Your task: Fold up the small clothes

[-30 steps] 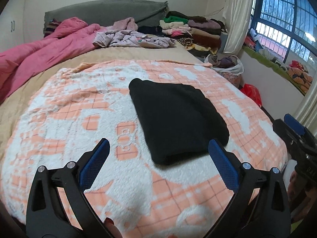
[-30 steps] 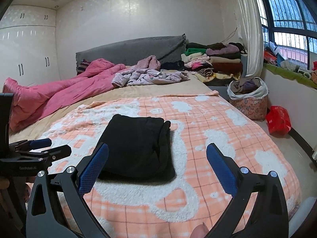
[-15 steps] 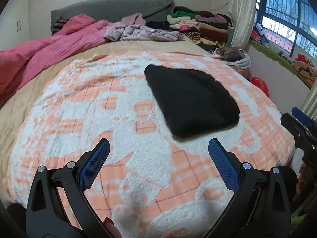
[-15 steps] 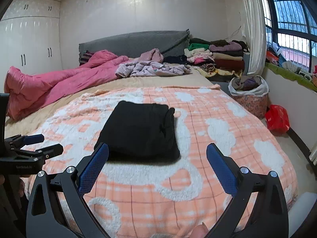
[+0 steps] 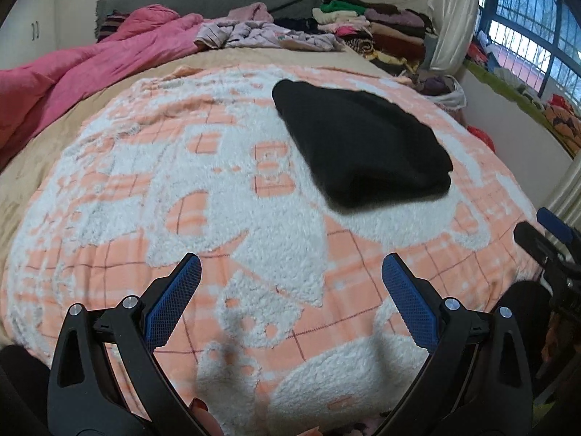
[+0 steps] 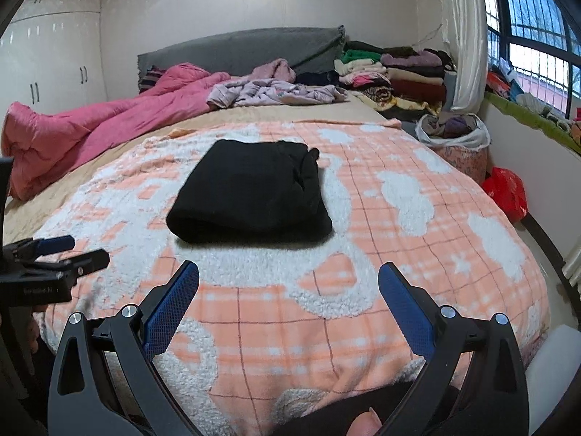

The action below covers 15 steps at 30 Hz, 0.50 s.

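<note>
A black garment lies folded into a neat rectangle on the orange-and-white fleece blanket; the right wrist view shows the same black garment in the middle of that blanket. My left gripper hangs open and empty over the near part of the bed, well short of the garment. My right gripper is open and empty too, close to the bed's foot. Each gripper shows at the edge of the other's view: the right gripper, the left gripper.
A pink quilt and a heap of loose pale clothes lie towards the grey headboard. Stacked folded clothes stand at the far right, with a full basket and a red bag on the floor by the window.
Both grippers have drawn back from the folded black garment towards the foot of the bed, so it sits farther off in both views. Both stay open.
</note>
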Available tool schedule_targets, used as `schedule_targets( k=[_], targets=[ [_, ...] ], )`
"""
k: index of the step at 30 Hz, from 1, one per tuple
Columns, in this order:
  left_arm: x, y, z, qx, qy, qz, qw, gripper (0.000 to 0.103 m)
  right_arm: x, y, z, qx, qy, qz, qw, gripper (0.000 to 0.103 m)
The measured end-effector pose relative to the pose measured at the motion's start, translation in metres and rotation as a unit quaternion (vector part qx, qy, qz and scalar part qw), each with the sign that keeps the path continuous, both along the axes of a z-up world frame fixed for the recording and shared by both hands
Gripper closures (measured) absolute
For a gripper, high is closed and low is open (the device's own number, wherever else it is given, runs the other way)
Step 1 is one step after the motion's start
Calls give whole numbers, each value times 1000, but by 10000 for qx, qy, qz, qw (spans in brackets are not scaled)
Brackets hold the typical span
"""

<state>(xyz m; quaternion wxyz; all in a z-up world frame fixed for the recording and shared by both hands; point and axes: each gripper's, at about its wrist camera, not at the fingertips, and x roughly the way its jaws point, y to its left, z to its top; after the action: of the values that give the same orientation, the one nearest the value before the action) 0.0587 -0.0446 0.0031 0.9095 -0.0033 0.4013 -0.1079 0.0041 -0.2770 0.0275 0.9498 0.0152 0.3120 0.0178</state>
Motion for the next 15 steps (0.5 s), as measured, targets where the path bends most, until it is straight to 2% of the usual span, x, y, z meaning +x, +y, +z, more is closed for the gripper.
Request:
schedule_targets(
  k=[15],
  targets=[
    [6, 7, -13, -22, 88, 91, 9999, 10, 9, 9, -15, -27, 115, 80, 9999, 4]
  ],
)
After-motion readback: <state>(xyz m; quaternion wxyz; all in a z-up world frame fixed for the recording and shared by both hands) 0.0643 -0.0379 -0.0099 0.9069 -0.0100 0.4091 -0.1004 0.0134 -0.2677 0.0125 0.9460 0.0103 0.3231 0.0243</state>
